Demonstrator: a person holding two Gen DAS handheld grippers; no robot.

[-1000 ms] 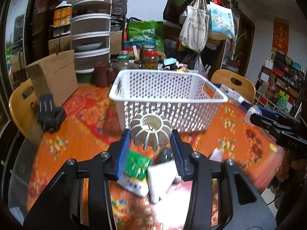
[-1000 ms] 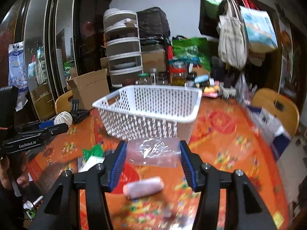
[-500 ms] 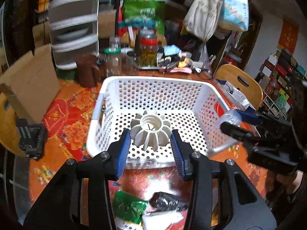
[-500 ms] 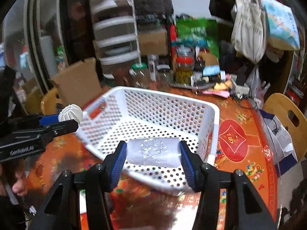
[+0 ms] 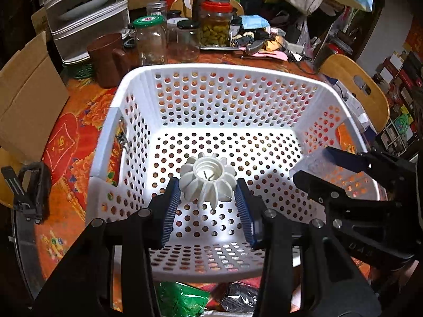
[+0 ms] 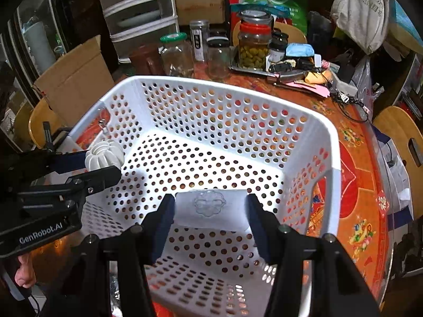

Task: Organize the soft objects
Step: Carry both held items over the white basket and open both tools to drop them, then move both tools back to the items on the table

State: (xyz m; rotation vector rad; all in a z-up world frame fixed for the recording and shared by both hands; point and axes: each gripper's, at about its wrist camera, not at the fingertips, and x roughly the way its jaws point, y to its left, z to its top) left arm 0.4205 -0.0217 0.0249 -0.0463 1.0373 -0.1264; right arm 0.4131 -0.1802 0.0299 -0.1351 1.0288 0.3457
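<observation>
Jaws of the left gripper (image 5: 208, 200) are partly shut and squeeze a white ribbed ball (image 5: 208, 182), one blue pad on each side. The ball's round open end faces up toward the camera. Jaws of the right gripper (image 6: 210, 211) are a bit wider and pinch a clear plastic bag (image 6: 211, 210) that lies flat, its long side reaching from pad to pad. Both grippers tilt steeply down over the white basket (image 5: 227, 68) with holes, which sits on the orange flowery worktop (image 6: 354, 185). The ball hangs over the left side of the basket and the bag over the right side.
</observation>
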